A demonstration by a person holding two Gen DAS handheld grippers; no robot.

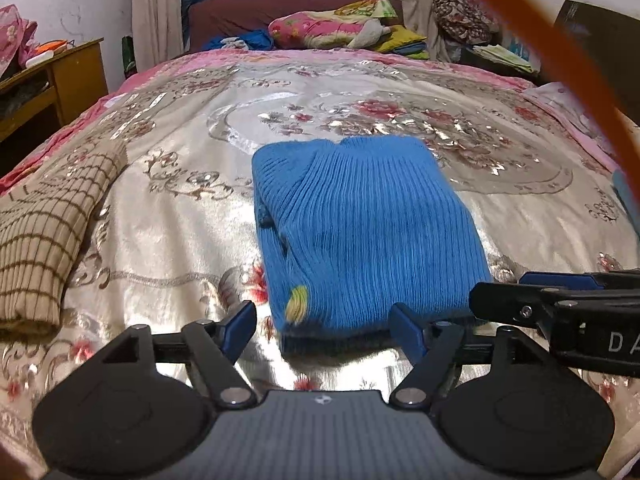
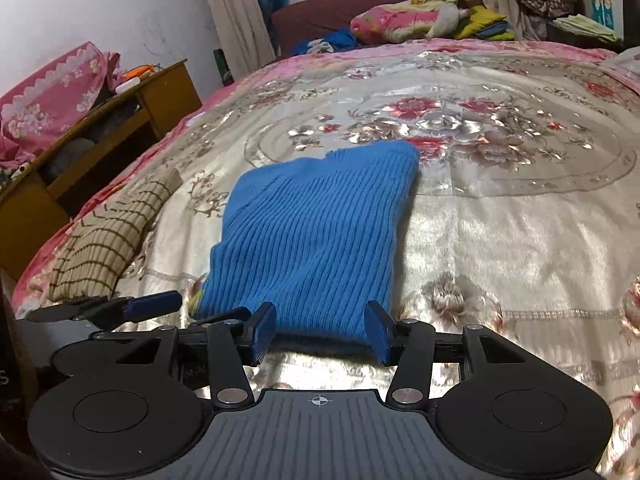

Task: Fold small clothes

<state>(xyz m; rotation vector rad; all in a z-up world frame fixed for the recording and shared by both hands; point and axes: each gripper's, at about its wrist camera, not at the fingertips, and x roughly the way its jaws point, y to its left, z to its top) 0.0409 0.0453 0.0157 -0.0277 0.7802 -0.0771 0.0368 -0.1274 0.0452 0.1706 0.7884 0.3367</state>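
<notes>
Left wrist view: the folded blue sweater [image 1: 360,232] is lying on the bed [image 1: 160,220], its near hem just ahead of the released left hand-held gripper [image 1: 324,328]. Right wrist view: the right hand-held gripper [image 2: 320,332] is hovering unclenched, its fingers flanking that hem without pressing it.

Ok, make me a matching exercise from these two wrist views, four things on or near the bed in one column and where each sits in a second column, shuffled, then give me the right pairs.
Things:
1. folded blue ribbed knit sweater
2. beige checked knit garment
3. pink floral pillow
4. wooden bedside table

Places:
A. at the head of the bed, under the window
B. on the floor beside the bed, against the wall
C. mid-bedspread, just ahead of both grippers
D. on the bedspread, left of the blue one

Pairs: 1-C, 2-D, 3-A, 4-B
</notes>
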